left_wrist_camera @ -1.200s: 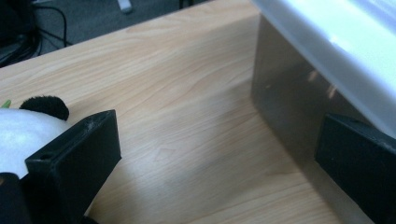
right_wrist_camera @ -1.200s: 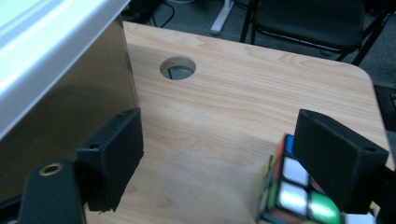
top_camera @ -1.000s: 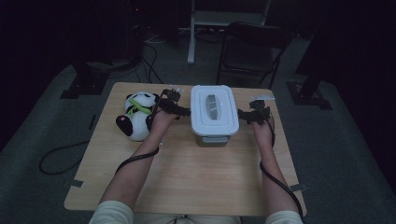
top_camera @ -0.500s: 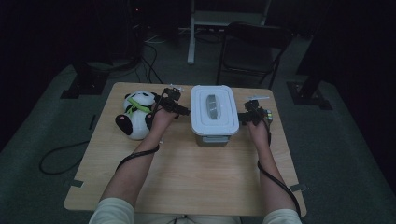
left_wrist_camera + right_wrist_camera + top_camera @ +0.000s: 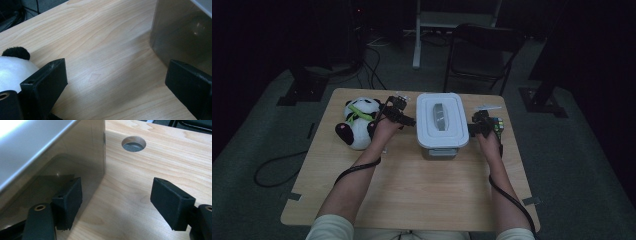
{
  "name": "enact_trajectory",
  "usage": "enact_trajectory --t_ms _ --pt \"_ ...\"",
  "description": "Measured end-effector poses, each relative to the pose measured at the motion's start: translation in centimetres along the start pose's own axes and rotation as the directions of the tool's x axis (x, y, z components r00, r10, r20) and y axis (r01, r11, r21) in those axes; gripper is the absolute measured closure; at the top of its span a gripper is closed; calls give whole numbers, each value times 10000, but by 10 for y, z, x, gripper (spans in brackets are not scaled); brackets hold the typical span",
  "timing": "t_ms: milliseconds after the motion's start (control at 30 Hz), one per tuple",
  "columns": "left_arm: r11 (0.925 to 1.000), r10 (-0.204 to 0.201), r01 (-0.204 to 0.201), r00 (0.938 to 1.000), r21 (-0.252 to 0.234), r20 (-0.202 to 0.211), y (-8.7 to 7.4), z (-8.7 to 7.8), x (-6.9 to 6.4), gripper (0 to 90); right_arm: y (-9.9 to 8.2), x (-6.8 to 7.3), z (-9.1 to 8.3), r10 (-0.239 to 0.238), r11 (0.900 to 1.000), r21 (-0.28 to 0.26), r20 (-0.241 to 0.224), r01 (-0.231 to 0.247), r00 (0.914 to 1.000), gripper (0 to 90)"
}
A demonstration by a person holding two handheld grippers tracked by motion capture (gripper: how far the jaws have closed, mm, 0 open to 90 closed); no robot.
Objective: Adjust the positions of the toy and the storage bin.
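A white lidded plastic box [image 5: 442,122] stands in the middle of the table. My left gripper [image 5: 401,116] sits just left of it, beside a panda plush [image 5: 357,126]. In the left gripper view that gripper [image 5: 117,86] is open over bare wood, with the box wall [image 5: 180,32] by its right jaw and the panda [image 5: 12,68] by its left jaw. My right gripper [image 5: 479,127] sits at the box's right side. The right gripper [image 5: 120,202] is open with only table between its jaws, which have just been closing. Its left jaw lies close against the box wall [image 5: 50,160].
A colourful puzzle cube [image 5: 498,124] lies just right of my right gripper. A round cable hole [image 5: 133,143] is cut in the wooden table [image 5: 422,190] beyond the box. A dark chair [image 5: 482,50] and stand legs sit on the floor behind the table.
My right hand has shifted slightly along the box's right side. The left hand and the box have stayed put.
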State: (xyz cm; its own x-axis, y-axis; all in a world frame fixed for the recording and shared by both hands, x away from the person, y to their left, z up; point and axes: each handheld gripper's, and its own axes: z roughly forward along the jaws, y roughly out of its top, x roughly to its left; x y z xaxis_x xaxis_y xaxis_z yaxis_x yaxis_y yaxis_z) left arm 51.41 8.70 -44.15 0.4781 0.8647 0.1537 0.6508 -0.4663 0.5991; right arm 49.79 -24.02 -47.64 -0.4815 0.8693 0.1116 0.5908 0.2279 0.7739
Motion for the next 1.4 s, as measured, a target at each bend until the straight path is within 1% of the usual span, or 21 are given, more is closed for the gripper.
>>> enact_trajectory --t_ms 33,100,233,300,333,367,500,600,833,933,1000,1033,1133,1200,1233,1267,1333,1367,1400 --pt "10000 51 -51 9999 36 87 -1 -1 -1 47 -1 0 -1 -9 10000 -45 -39 9 10000 254" --pt "9998 222 -222 9995 19 211 -4 -4 -5 47 -5 1 -3 133 9999 -56 -169 -134 9998 260" --pt "9985 537 -534 9982 -124 252 -10 -11 -12 47 -12 5 -11 108 9999 -91 -231 -110 9997 261" --pt "9975 696 -692 9971 -140 308 -13 -14 -15 47 -16 8 -16 -15 9999 -124 -177 12 9998 261" --pt "9975 696 -692 9971 -140 308 -13 -14 -15 47 -16 8 -16 -15 9999 -124 -177 12 9998 261" --pt "9961 871 -865 9953 -162 411 -16 -18 -20 47 -23 11 -23 -117 9997 -200 -73 116 9999 261" --pt "9943 1043 -1025 9923 -306 665 -23 -24 -29 47 -33 14 -32 34 9994 -336 -132 -38 9999 264" --pt "9922 1205 -1178 9900 -402 729 -30 -30 -35 47 -39 18 -38 61 9992 -394 -131 -66 9999 265" --pt "9867 1576 -1528 9826 -548 982 -47 -44 -41 47 -54 32 -52 26 9985 -545 -211 -37 9998 265" --pt "9868 1549 -1489 9827 -640 1012 -55 -48 -42 47 -60 38 -57 142 9984 -537 -332 -160 9993 264" --pt "9869 1497 -1419 9828 -761 1081 -61 -51 -41 47 -63 43 -61 140 9985 -529 -367 -160 9992 258" --pt "9879 1400 -1313 9841 -830 1089 -63 -52 -40 47 -65 44 -62 194 9985 -503 -523 -220 9984 259" --pt "9885 1270 -1164 9856 -966 1118 -69 -55 -39 47 -71 48 -65 261 9978 -586 -754 -306 9968 258" --pt "9882 1276 -1158 9845 -1007 1205 -73 -57 -38 46 -75 52 -67 370 9967 -696 -832 -429 9958 259" --pt "9878 1223 -1099 9860 -1100 1136 -76 -58 -37 46 -77 54 -68 397 9962 -737 -867 -462 9954 254" --pt "9877 1181 -1048 9864 -1161 1142 -78 -59 -36 45 -79 55 -68 441 9961 -725 -870 -505 9952 227" --pt "9882 1140 -1003 9863 -1157 1191 -79 -59 -35 40 -81 56 -68 475 9964 -657 -927 -537 9946 216" --pt "9888 1041 -905 9879 -1183 1151 -82 -58 -32 40 -82 56 -68 508 9964 -620 -1036 -575 9933 219" --pt "9888 1066 -947 9891 -1152 1020 -84 -57 -32 37 -85 58 -67 448 9969 -594 -1103 -516 9929 212"
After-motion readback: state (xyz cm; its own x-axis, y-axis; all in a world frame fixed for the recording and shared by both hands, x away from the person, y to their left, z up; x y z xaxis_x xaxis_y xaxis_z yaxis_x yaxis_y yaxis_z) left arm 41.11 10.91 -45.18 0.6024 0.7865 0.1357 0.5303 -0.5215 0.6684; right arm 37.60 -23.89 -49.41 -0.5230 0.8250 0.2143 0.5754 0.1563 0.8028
